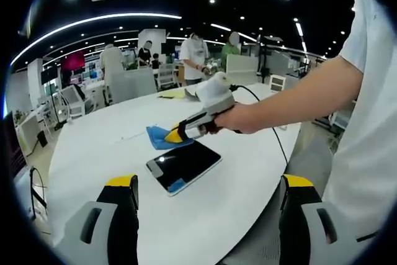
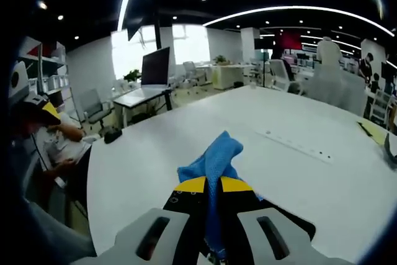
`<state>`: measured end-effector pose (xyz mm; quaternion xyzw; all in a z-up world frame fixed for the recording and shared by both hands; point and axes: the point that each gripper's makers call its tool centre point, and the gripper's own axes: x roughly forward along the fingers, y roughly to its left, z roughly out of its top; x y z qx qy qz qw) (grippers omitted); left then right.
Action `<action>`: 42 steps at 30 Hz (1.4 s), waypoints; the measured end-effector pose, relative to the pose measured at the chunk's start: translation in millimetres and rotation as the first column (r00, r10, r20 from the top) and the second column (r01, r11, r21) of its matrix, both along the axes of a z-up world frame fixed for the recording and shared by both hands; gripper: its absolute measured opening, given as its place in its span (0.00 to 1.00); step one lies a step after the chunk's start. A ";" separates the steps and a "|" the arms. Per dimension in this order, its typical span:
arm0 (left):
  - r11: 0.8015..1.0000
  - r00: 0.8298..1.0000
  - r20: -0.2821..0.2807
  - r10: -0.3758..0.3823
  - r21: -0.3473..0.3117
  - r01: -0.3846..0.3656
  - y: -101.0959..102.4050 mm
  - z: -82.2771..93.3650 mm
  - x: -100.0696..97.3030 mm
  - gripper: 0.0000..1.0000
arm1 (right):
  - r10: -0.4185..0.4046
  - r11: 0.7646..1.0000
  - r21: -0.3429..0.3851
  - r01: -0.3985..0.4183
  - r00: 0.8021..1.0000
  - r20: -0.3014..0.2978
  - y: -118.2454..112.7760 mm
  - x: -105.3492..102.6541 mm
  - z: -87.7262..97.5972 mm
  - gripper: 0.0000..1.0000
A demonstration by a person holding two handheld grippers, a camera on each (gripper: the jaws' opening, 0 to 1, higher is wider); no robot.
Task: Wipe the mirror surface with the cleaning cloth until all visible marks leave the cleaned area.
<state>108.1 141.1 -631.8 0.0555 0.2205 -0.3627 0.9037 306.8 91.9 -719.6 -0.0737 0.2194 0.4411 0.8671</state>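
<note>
Between the yellow-tipped black jaws of the right gripper sits a bright blue cloth, plain and unpatterned. Ahead of the left gripper's spread jaws, also black with yellow tips on grey bodies, lies a dark mirror with a pale rim, on a white table. The person's sleeve is white

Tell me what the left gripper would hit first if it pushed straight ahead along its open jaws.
Probably the mirror lying flat on the white table, ahead of the left gripper; depth is uncertain.
</note>
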 end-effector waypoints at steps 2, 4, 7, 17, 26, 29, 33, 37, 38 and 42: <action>1.000 1.000 0.001 -0.005 0.000 0.005 -0.1 -0.3 -0.4 0.95 | 0.000 1.000 -0.002 0.000 1.000 0.002 -0.4 -0.1 -0.7 0.02; 1.000 1.000 -0.001 -0.009 0.006 0.009 -0.2 -1.6 -1.1 0.95 | 0.001 1.000 -0.002 -0.001 1.000 0.003 -0.3 -0.8 -1.2 0.02; 1.000 1.000 0.002 -0.014 0.002 0.014 -1.4 -1.1 -1.7 0.95 | -0.001 1.000 -0.003 0.001 1.000 0.001 -0.2 -1.1 -2.1 0.02; 1.000 1.000 -0.002 -0.024 -0.003 0.024 -3.1 -2.4 -4.8 0.95 | 0.002 1.000 -0.004 -0.002 1.000 0.002 7.5 -0.3 -3.3 0.02; 0.999 0.999 -0.007 -0.037 -0.006 0.037 -4.5 -4.2 -4.5 0.95 | 0.028 0.999 -0.029 -0.027 1.000 0.005 16.7 10.2 -9.2 0.02; 0.999 0.999 -0.010 -0.039 -0.001 0.039 -3.1 -5.5 -3.2 0.95 | 0.027 0.999 -0.030 -0.027 1.000 0.005 18.0 15.0 -10.8 0.02; 0.999 0.999 -0.015 -0.039 -0.010 0.038 -2.2 -6.1 -0.9 0.95 | 0.027 0.999 -0.035 -0.027 1.000 0.000 21.8 21.7 -14.9 0.02; 0.999 0.999 -0.019 -0.046 -0.007 0.045 -2.7 -9.1 1.6 0.95 | 0.031 0.999 -0.040 -0.032 0.999 -0.006 27.3 25.7 -18.0 0.02; 0.999 0.999 -0.018 -0.046 -0.012 0.046 -2.6 -9.1 3.0 0.95 | 0.033 0.999 -0.042 -0.033 0.999 -0.007 28.2 25.8 -18.7 0.02; 0.999 0.999 -0.024 -0.042 -0.029 0.041 -0.6 -13.7 8.8 0.94 | 0.034 0.998 -0.050 -0.034 0.999 -0.009 30.7 29.0 -21.7 0.02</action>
